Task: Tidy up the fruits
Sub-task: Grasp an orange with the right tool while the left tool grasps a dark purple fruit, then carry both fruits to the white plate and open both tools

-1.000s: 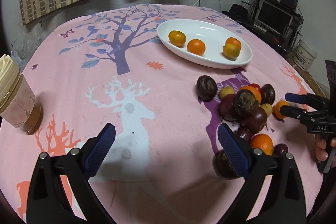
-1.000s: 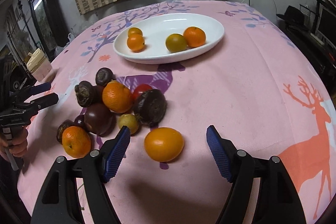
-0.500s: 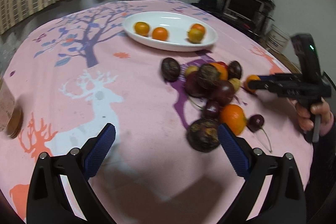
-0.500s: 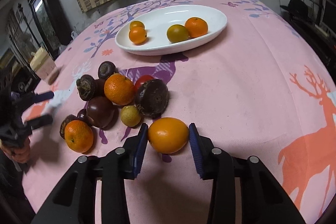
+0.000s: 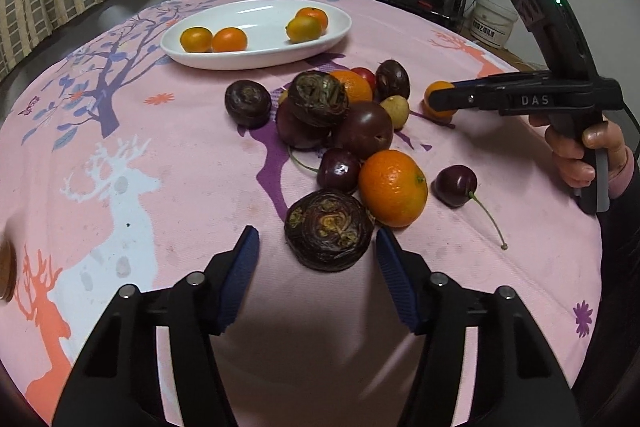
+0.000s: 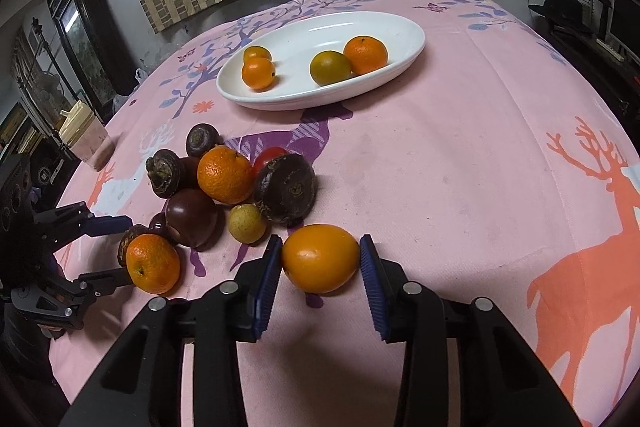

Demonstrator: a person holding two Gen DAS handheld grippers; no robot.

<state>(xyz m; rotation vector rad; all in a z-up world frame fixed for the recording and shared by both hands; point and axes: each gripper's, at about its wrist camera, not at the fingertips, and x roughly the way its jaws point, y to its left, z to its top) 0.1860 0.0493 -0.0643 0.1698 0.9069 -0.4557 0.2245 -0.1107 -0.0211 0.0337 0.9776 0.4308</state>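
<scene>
Four oranges on white plate (image 6: 404, 63) at 12 o'clock; right tool (image 6: 320, 259) clamping loose orange (image 6: 320, 257), left tool (image 5: 316, 251) open around water chestnut (image 5: 328, 229); pile (image 6: 224, 187) on bench left.

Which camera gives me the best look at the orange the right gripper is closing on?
The right wrist view. There the orange sits whole between the right gripper's blue pads, which press its sides. The left wrist view shows only a sliver of that orange behind the gripper's fingers, far across the fruit pile.

glossy plate (image 6: 408, 57) — matt cloth (image 6: 460, 155)
</scene>
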